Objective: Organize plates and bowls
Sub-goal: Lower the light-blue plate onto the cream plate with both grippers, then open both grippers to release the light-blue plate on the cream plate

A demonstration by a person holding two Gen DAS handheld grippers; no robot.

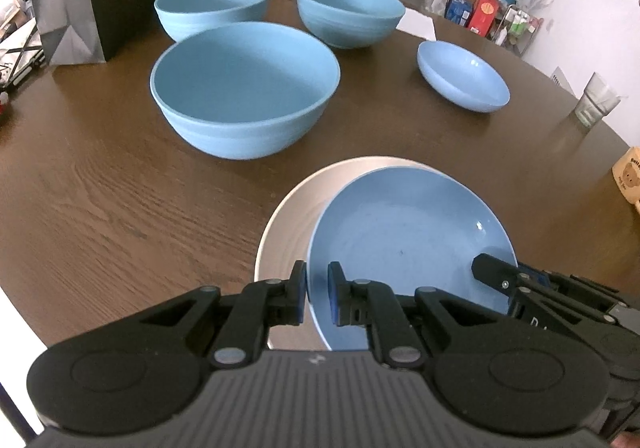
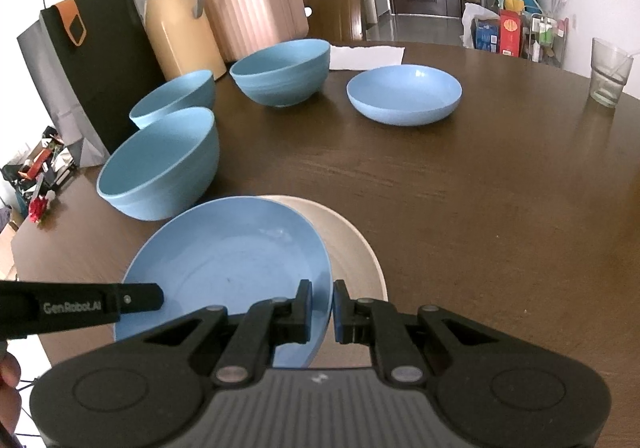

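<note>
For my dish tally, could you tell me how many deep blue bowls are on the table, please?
3: the nearest bowl behind the plates, the back-left bowl by the bag, the back-right bowl.

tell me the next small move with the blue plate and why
Probably lower it and slide it to centre on the cream plate. Both the left gripper and the right gripper are clamped on opposite rims of the blue plate, which sits tilted and offset over the cream one, not yet nested.
</note>
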